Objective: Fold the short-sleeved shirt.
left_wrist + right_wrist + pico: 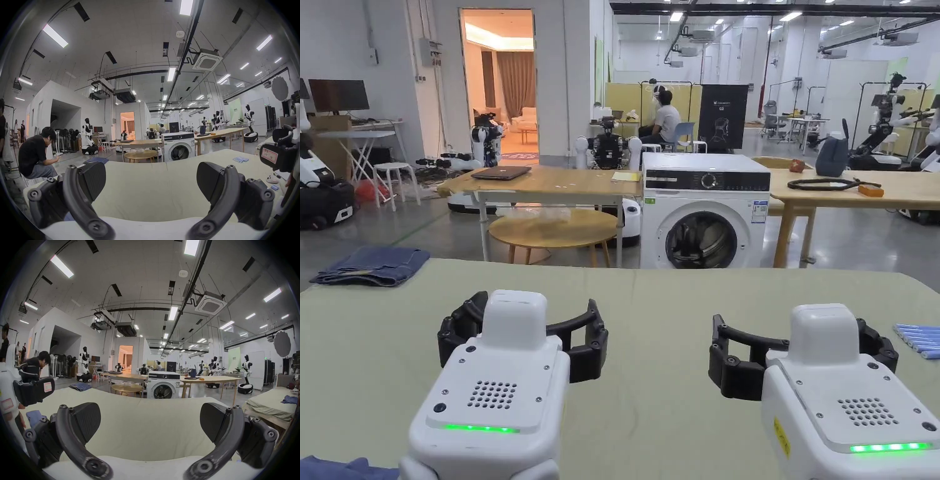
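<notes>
Both pairs of jaws are standing wide apart, holding nothing: the left gripper (523, 340) and right gripper (803, 359) are hovering side by side over the bed (650, 300). The likeliest shirt (337, 469) is showing as a blue scrap at the bed's near left corner, by the left gripper; I cannot tell its lie. I'd be pinching one hem corner and dragging it to the bed's bare middle. Blue jeans (372, 264) are lying at its far left edge, blue tubes (919, 339) at its right edge

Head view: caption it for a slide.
Both grippers, left and right, hover open above the green-covered table, folded blue garment at far left.
</notes>
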